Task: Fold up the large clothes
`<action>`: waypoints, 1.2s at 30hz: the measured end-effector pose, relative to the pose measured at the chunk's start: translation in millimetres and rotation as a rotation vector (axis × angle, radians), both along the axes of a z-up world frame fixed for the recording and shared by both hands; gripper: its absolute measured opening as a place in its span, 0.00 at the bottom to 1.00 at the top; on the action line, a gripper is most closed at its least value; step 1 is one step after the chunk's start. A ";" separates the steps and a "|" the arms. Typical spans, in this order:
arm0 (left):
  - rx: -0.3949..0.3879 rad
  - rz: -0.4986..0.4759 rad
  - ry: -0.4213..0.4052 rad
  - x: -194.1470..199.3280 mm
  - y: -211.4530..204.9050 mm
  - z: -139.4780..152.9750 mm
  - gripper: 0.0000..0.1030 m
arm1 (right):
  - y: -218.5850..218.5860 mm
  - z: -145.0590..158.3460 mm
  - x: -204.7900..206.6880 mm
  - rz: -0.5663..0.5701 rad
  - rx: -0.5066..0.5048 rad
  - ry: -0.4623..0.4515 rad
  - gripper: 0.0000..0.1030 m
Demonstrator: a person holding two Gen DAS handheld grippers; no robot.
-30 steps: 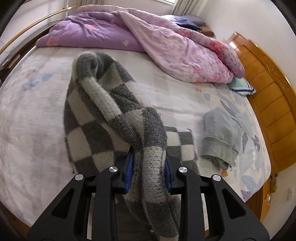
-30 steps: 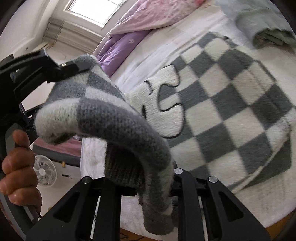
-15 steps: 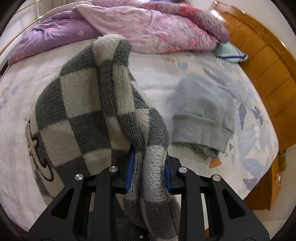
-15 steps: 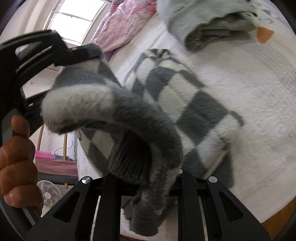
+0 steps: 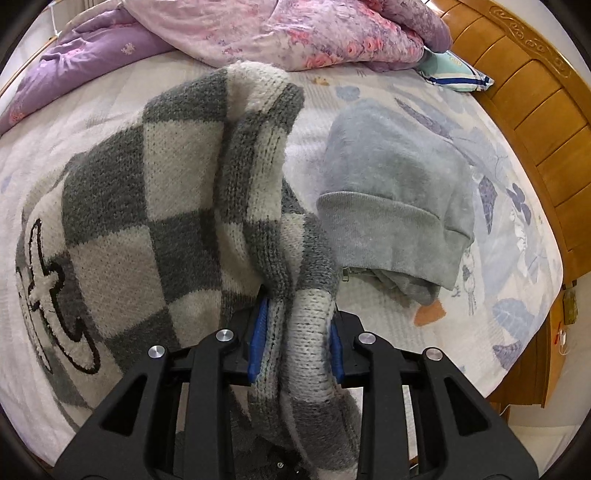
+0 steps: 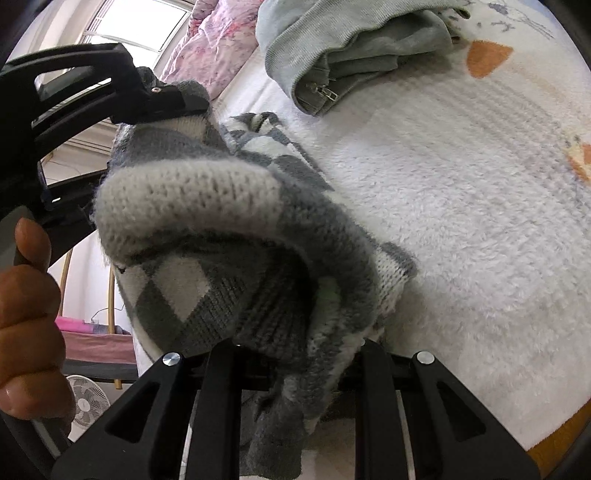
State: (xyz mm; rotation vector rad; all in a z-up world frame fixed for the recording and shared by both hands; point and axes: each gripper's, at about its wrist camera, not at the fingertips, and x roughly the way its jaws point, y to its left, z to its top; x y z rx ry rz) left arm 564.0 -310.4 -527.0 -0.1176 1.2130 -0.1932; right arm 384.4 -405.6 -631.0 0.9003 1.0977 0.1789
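The checkered sweater [image 6: 236, 229] buries the right tool [image 6: 295, 354], so its pads stay unseen. In the left wrist view its lower end runs off the bottom edge. The grey garment [image 6: 332, 40] is cropped at the top, and the hand [image 6: 26, 325] at the left edge.

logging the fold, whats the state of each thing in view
sweater: partly lifted, rest draped on the bed
left gripper: shut on sweater
right gripper: shut on sweater
grey garment: folded, lying beside the sweater
quilt: bunched up at the far end
bed: bare near the edge
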 end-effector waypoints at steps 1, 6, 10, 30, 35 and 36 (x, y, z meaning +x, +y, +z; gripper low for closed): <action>-0.003 0.000 0.003 0.2 0.6 -0.4 0.30 | -0.8 -2.0 0.0 -0.003 -0.001 0.002 0.15; -0.042 0.015 0.029 0.3 11.9 -1.5 0.35 | -0.3 -4.3 -0.7 -0.007 -0.014 0.013 0.15; -0.054 0.024 0.040 -4.5 17.1 -1.6 0.41 | 4.2 -8.1 7.3 -0.015 -0.028 0.027 0.16; -0.062 0.049 0.051 -15.5 30.1 -2.2 0.57 | 12.8 -7.7 11.5 -0.039 -0.058 0.057 0.17; -0.082 0.070 0.061 -17.7 38.0 -2.9 0.72 | 9.4 -9.7 13.4 -0.039 -0.030 0.061 0.18; -0.090 0.073 0.059 -19.0 40.2 -1.4 0.75 | 9.1 -9.6 13.9 -0.035 -0.030 0.060 0.18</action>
